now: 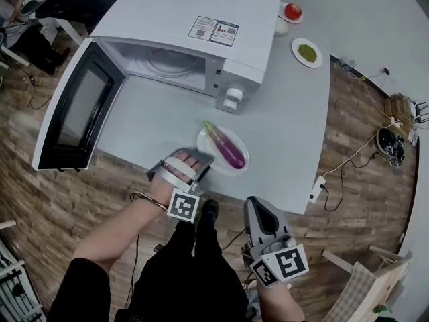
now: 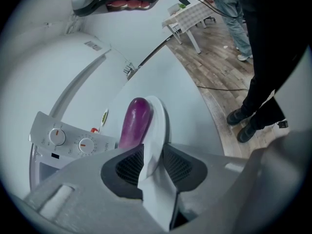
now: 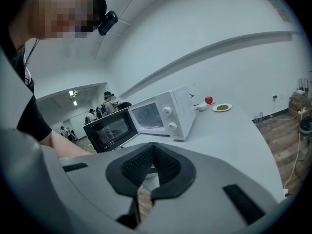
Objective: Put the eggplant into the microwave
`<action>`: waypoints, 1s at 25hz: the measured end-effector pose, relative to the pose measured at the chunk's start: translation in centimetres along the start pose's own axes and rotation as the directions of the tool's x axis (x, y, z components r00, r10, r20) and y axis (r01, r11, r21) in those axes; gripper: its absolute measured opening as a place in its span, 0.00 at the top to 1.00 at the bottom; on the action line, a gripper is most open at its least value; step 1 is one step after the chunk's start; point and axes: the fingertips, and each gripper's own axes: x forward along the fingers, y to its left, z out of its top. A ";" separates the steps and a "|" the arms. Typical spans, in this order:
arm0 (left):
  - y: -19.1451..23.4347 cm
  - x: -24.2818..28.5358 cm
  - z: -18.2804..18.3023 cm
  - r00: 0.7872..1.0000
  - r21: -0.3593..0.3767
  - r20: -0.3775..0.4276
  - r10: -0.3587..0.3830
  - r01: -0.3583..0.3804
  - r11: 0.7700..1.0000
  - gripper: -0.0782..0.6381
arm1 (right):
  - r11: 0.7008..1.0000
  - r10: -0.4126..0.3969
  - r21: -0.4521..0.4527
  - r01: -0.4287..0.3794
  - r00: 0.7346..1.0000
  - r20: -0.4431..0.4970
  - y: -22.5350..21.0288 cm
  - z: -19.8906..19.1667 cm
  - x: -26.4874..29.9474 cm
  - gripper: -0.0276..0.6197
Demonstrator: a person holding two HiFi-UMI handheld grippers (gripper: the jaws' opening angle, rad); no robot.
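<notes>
A purple eggplant (image 1: 226, 147) (image 2: 135, 123) lies on a white plate (image 1: 242, 147) (image 2: 158, 126) on the grey table, in front of the white microwave (image 1: 188, 19) (image 3: 165, 113). The microwave door (image 1: 74, 109) hangs wide open to the left, showing the glass turntable inside. My left gripper (image 1: 203, 162) (image 2: 152, 157) is at the plate's near-left edge, with the rim between its open jaws; a thin gap shows beside the rim. My right gripper (image 1: 258, 210) (image 3: 152, 167) hangs shut and holds nothing, off the table's front edge over the floor.
At the table's far right stand a tomato (image 1: 292, 11) on a small dish, a white bowl (image 1: 281, 27) and a plate of something green (image 1: 307, 52). A power strip (image 1: 316, 188) with a cable lies on the wooden floor by the table's right edge.
</notes>
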 end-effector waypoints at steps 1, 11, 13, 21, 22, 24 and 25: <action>0.0 0.1 0.0 1.000 0.005 0.000 0.001 -0.001 1.000 0.72 | 1.000 0.000 0.001 0.000 1.000 0.000 0.0 0.0 0.0 0.94; -1.2 0.4 0.0 1.000 0.053 0.010 -0.012 0.011 0.999 0.82 | 1.000 -0.005 -0.006 0.005 1.000 -0.016 0.0 -1.0 0.2 0.94; 1.1 0.1 -0.4 0.993 0.150 -0.023 0.119 -0.115 0.982 0.83 | 1.000 -0.009 -0.023 0.009 1.000 -0.015 -0.2 -1.2 0.5 0.94; 2.9 -0.4 -0.1 0.973 0.211 -0.017 0.232 -0.223 0.952 0.86 | 0.992 0.015 -0.126 -0.013 1.000 0.010 -0.9 -1.7 2.5 0.94; 3.1 -0.5 0.0 0.972 0.207 -0.014 0.235 -0.227 0.952 0.86 | 0.991 0.016 -0.135 -0.014 1.000 0.008 -1.0 -1.8 2.7 0.94; 3.3 -0.6 0.1 0.970 0.208 -0.012 0.242 -0.235 0.950 0.86 | 0.989 0.015 -0.145 -0.014 1.000 0.005 -1.2 -2.1 3.1 0.94; 3.4 -0.7 0.1 0.969 0.210 -0.012 0.246 -0.238 0.948 0.86 | 0.989 0.015 -0.145 -0.014 1.000 0.003 -1.3 -2.2 3.3 0.94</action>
